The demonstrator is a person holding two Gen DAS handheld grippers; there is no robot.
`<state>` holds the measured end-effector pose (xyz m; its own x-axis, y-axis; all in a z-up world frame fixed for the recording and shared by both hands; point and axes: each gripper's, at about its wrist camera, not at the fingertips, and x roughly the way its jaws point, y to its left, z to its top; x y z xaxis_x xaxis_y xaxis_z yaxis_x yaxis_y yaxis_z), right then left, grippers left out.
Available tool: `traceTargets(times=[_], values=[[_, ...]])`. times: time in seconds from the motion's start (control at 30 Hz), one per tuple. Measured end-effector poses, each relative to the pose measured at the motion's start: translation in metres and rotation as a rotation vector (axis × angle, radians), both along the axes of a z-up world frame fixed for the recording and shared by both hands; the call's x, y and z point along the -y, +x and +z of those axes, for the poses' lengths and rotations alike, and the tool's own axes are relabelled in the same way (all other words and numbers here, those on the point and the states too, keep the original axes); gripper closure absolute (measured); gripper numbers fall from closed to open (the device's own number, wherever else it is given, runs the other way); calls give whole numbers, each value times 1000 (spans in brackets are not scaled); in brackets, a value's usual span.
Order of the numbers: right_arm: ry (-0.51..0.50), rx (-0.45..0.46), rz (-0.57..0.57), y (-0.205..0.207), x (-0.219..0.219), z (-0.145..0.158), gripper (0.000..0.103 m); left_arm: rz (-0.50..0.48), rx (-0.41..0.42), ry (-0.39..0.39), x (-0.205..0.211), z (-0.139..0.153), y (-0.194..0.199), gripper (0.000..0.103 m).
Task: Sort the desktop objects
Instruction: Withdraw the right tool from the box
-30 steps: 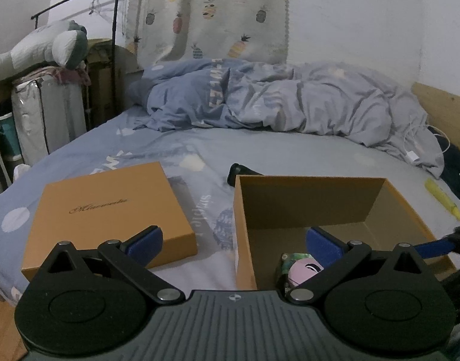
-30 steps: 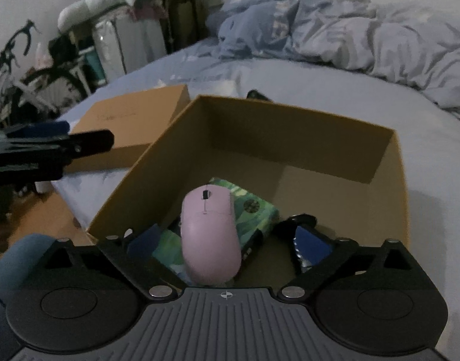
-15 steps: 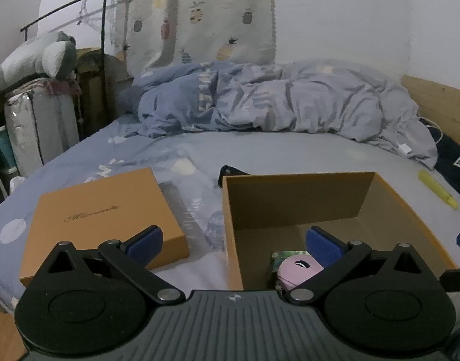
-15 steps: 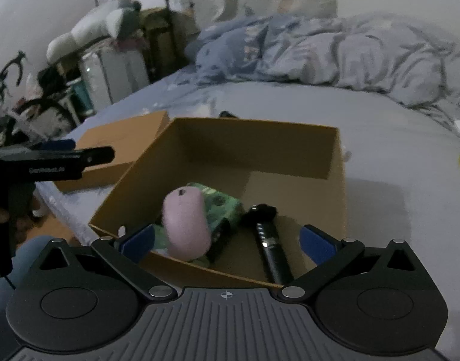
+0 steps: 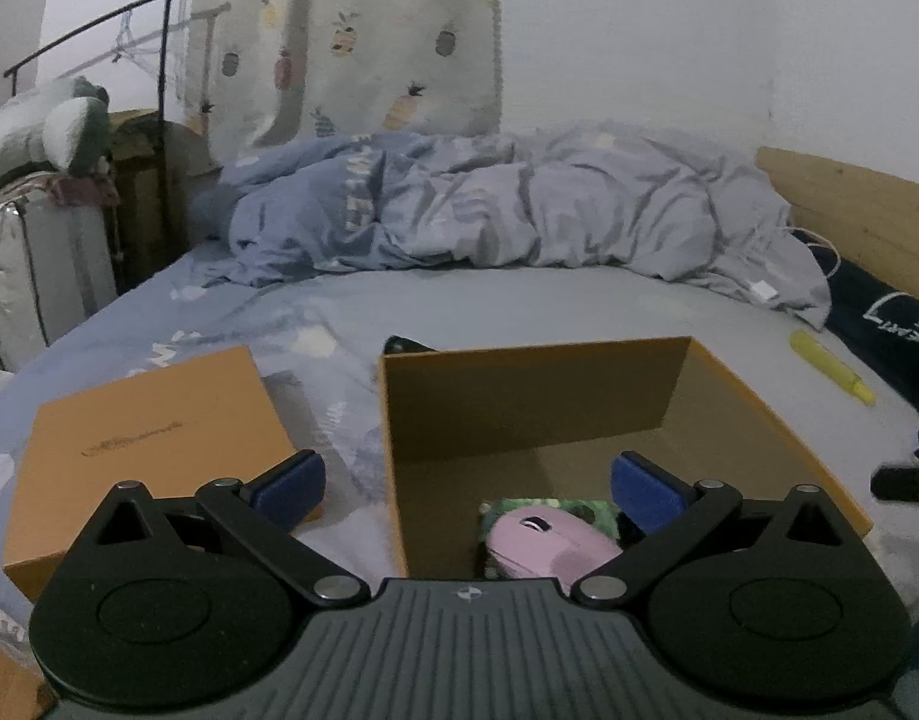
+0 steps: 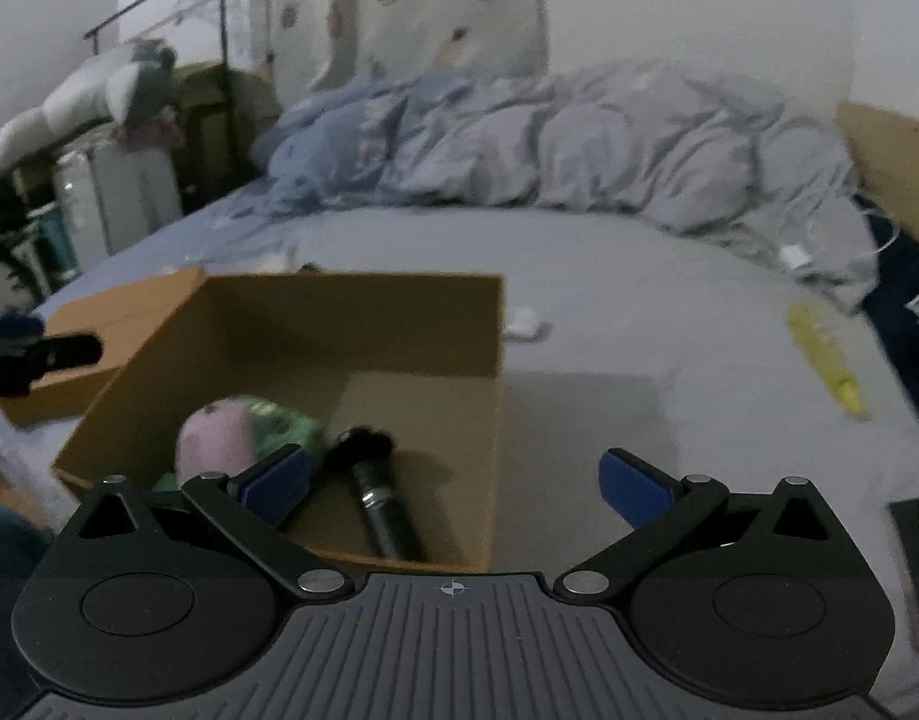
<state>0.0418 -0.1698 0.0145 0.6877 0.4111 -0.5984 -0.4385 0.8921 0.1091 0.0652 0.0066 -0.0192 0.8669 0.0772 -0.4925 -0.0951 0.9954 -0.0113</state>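
The open box sits on the bed and serves as the reference point here. Inside it, against the near wall, lie a pink mouse resting on a green packet, and just beside them a black torch. Those three items are in the box as the task would want. Outside it, a yellow marker lies on the sheet well to the right of the box, a small white item sits just past its far right corner, and a dark object pokes out behind its far left corner; these appear to remain for sorting. The box lid lies flat to the left of the box, so closing also looks outstanding. The left gripper hovers low over the near left wall of the box, level, jaws spread wide and holding nothing. The right gripper hangs over the near right corner of the box, angled toward the marker side, jaws likewise wide apart and empty.
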Motion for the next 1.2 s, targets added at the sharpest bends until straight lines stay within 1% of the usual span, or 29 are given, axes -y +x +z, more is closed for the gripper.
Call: traceTargets(times=[0.3,0.43,0.53,0.7,0.83,0.93,1.07,1.2], values=[[-2,44,-107,-2,21,-9,0,-37,-18,0,3,-6,0,0],[-9,44,-90,-4,18,-12,0,-49,-17,-7,6,-7,-1,0],[-27,66,-71,-7,14,-11,0,-59,-17,-16,8,-8,-2,0],[-37,75,-52,-11,11,-11,0,-73,-10,-32,10,-9,-3,0],[-41,64,-48,-10,11,-12,0,-78,-3,-33,12,-10,-3,0],[-44,52,-46,-10,11,-14,0,-92,-2,-29,14,-11,-2,0],[-48,37,-45,-9,12,-16,0,-119,-16,8,21,-15,0,0],[-52,33,-35,-8,11,-16,0,-136,-23,4,24,-20,2,0]])
